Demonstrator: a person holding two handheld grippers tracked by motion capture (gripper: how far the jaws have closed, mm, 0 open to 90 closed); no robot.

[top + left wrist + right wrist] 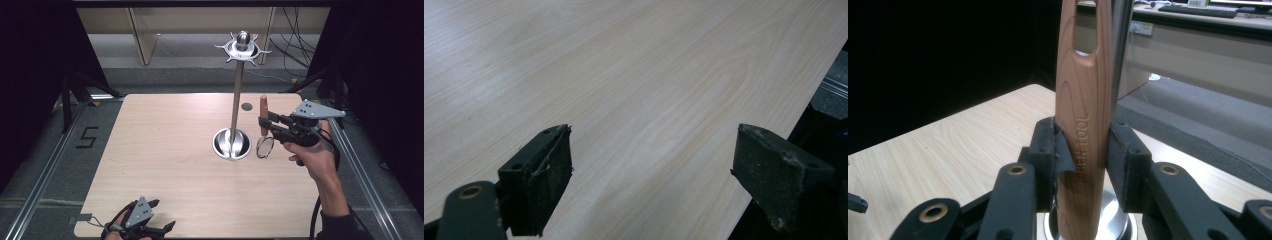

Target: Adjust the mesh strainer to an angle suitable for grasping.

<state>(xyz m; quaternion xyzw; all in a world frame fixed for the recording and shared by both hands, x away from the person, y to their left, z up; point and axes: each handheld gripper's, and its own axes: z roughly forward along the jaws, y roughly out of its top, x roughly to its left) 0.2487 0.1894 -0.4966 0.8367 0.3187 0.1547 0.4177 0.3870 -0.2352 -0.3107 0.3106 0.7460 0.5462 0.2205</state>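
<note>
Left tool [159, 220] is idling spread at the tabletop [165, 150] near edge; right tool [264, 125] is pinching the wooden-handled strainer [263, 131] upright beside the hanging rack [238, 90]. Risk: its dangling mesh head striking the rack's pole and twisting the handle loose.

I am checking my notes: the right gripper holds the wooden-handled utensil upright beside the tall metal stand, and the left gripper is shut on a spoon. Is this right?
Not quite. The left gripper is open and holds nothing, as the left gripper view shows: bare light wooden table lies between its jaws. The right gripper does hold the wooden-handled utensil upright beside the tall metal stand.
</note>
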